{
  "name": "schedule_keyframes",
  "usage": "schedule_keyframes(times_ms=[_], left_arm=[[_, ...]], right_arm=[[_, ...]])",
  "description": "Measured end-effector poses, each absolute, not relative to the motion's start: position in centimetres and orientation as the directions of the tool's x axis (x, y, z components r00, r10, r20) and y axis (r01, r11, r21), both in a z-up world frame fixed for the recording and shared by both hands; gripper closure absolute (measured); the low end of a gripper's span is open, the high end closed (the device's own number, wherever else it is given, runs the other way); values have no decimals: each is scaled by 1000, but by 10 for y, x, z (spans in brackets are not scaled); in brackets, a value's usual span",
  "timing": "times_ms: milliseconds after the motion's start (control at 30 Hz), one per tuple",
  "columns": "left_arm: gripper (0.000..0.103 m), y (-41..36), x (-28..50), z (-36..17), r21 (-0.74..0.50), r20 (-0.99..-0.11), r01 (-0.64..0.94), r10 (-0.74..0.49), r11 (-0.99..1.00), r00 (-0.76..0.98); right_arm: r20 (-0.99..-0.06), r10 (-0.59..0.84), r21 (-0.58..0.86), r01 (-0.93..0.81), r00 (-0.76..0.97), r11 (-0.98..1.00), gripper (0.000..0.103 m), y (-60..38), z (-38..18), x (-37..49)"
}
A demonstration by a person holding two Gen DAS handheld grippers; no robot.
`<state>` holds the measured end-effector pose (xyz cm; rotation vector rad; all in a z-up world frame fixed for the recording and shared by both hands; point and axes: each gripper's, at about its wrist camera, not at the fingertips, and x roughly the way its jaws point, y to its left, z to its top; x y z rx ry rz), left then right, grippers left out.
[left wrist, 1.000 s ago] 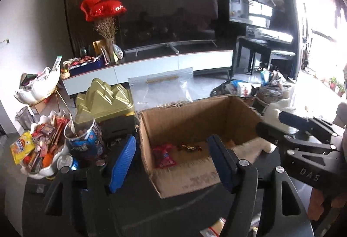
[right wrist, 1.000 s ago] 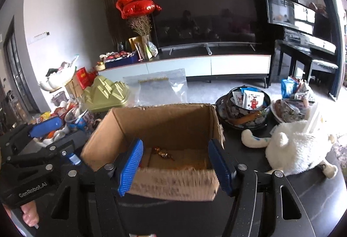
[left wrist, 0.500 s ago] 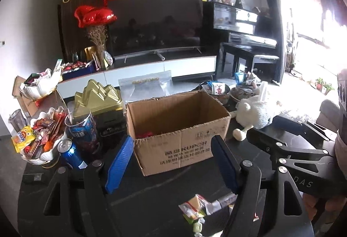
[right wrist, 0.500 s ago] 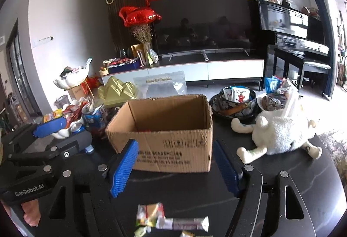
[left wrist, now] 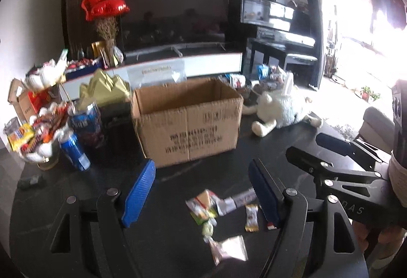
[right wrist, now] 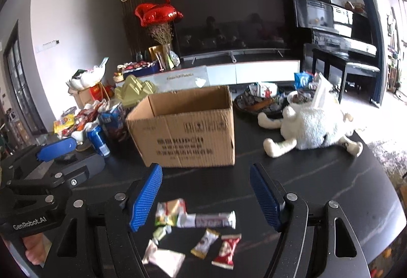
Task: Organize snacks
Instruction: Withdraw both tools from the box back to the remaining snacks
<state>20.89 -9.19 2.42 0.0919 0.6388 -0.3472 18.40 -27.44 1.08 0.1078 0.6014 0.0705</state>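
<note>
On the dark surface point(right wrist: 318, 183), near its front edge, a loose cluster of wrapped snacks is seen: a long bar in a white-and-purple wrapper point(right wrist: 207, 220), a green-and-white packet point(right wrist: 169, 211) touching its left end, a small gold-wrapped candy point(right wrist: 204, 243), a red packet point(right wrist: 227, 248) just beside it, and a pale pink packet point(right wrist: 165, 259) lowest in the right wrist view. Print on the wrappers is too blurred to be read.

Behind the cluster an open cardboard box point(right wrist: 188, 129) is set upright; its inside is hidden from both views. A white plush toy point(right wrist: 313, 122) is laid to the right of the box, with a dark bowl of packets point(right wrist: 257, 99) behind it. To the left of the box a blue can point(left wrist: 75, 150) is seen tilted, next to a white dish heaped with snacks point(left wrist: 38, 130).

Left gripper point(left wrist: 201, 189): fingers held wide apart above the snack cluster, having just been opening, nothing between the pads. Right gripper point(right wrist: 206, 197): fingers likewise wide, just opened further, poised over the same cluster with the bar seen between them, no pad in contact. Each gripper is visible at the edge of the other's view, held by a hand.
</note>
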Motion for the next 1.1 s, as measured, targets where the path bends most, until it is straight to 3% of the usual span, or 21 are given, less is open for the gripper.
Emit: schedule_keyframes(times_ms=[233,500,1100], left_arm=[[28,-95,192,-8,-64,-662,333,-290,941,691],[28,-102,176,-50,-30,-720,319,-242,947,651],[29,-106,192,-121,-143,-839,297,-275,944,470]], right_arm=[[-598,106,138,-28,795,990,31,-278,-14,165],[-654,101,137,-15,749,991,31,-283,-51,150],[-741,118,159,3,661,987,32,-282,-113,156]])
